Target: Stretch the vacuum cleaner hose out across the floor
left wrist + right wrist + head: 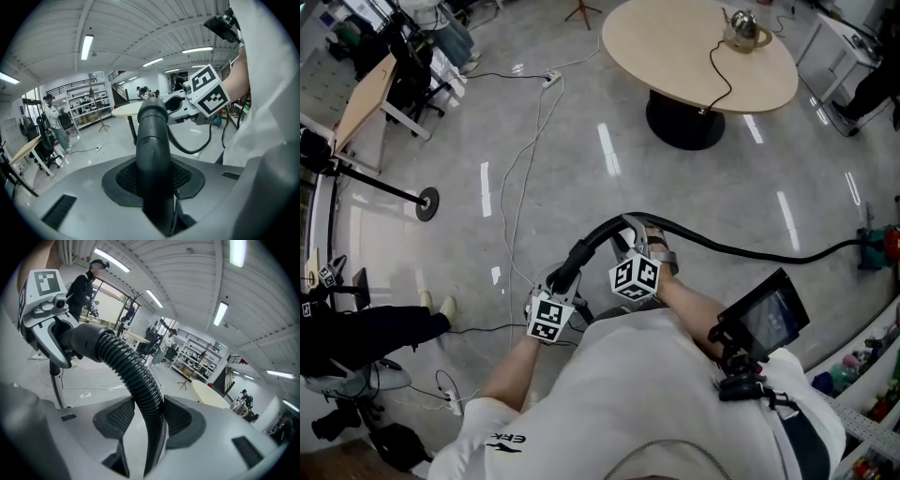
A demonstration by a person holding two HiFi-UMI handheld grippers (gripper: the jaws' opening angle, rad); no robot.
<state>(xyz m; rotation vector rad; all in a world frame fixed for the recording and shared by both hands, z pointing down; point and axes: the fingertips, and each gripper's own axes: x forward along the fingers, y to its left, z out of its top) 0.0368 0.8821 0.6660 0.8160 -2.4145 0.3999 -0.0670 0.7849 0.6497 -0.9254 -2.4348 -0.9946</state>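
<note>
Head view: the left gripper has its jaws closed on the hose at its smooth end. The right gripper clamps the ribbed part just beyond. The rest still curves over the floor, so straightening remains.

Your left gripper: its two jaws are closed on the hose, with one dark pad on each side.
Hose: black, smooth and thick here. It stands up between the jaws and bends away at the top.
Your right gripper: just behind the top of the hose, on its right side.
Round table: far behind the hose, a bit to its left.
Person: standing far to the left of the hose, by the shelves.
Your white shirt: to the right of the hose.
</note>
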